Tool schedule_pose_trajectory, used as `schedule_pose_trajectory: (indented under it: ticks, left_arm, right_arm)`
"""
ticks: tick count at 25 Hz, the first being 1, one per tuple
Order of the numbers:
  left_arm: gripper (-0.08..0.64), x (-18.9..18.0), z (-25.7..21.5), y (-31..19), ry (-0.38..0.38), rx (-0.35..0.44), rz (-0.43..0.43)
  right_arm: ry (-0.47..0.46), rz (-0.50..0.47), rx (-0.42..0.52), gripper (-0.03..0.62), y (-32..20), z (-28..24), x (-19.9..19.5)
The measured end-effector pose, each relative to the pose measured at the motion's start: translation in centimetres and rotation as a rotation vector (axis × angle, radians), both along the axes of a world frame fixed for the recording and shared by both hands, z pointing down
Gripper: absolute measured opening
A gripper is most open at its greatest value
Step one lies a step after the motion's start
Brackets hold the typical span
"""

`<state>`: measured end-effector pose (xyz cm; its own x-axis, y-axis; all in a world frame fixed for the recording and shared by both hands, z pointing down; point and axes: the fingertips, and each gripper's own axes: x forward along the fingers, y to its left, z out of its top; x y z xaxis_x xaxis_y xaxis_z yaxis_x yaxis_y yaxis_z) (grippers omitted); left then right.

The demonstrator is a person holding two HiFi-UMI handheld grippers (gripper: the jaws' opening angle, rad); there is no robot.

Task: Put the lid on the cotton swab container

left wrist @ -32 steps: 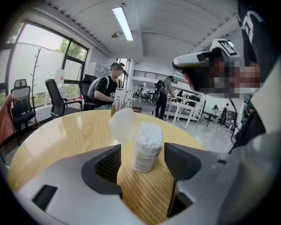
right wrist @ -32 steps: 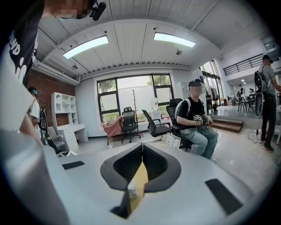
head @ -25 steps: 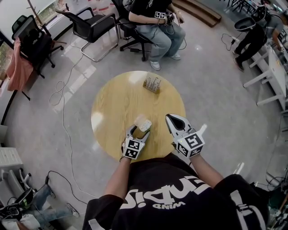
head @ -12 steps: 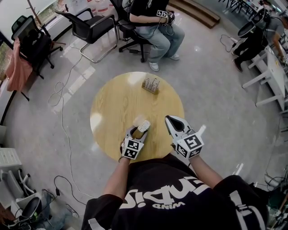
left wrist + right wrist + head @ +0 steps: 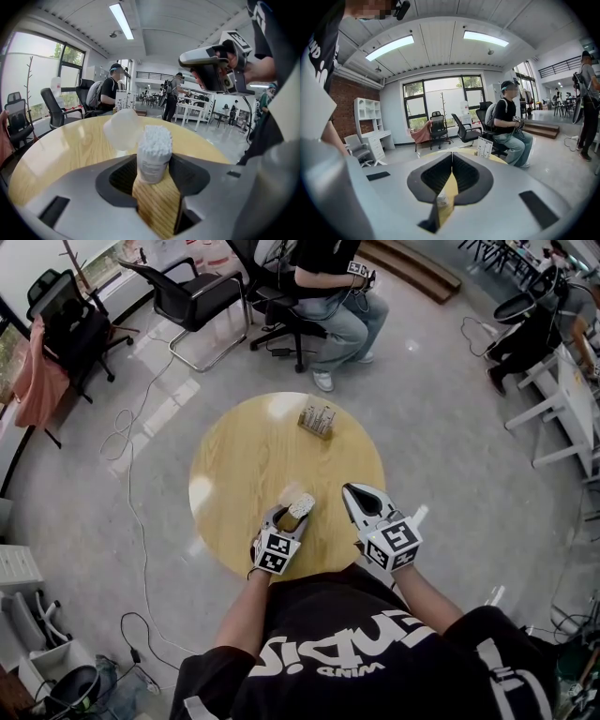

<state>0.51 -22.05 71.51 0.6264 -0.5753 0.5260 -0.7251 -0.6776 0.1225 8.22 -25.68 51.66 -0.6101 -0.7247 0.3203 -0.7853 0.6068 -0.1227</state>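
The left gripper view shows what the head view only smears. The cotton swab container (image 5: 153,152) stands upright on the table (image 5: 239,460) between the jaws of the left gripper (image 5: 288,517), with the pads touching both its sides. The lid (image 5: 122,129) lies just behind it, off. The right gripper (image 5: 351,490) hangs above the table, pinched together and empty. Against a second ago the left jaws have just been closing onto the container — both hands sit where they were.

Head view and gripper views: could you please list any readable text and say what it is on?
No text reads clearly.
T-shirt: white print, upside down, illegible.
Label of the cotton swab container: too blurred.
Small stand: too small.
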Motion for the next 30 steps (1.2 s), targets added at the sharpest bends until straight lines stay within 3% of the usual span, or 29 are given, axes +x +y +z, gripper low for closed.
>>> schedule_pose_trajectory:
  ticks: [11,21,29,30]
  left_arm:
    - [0.219,-0.2,-0.4,-0.4,0.000,0.004,0.003]
    - [0.216,-0.5,-0.2,-0.5,0.001,0.007,-0.003]
    - [0.216,-0.4,-0.2,-0.5,0.001,0.004,0.000]
    - [0.216,-0.5,-0.2,-0.5,0.001,0.003,0.001]
  right_arm:
    - [0.035,-0.127,-0.032,0.003,-3.3,2.0,-5.8]
    - [0.086,-0.242,-0.204,0.003,-5.6,7.9,-9.9]
    - [0.116,-0.334,-0.263,0.005,-5.5,10.0,-11.0]
    - [0.116,-0.340,-0.268,0.030,-5.5,10.2,-11.1]
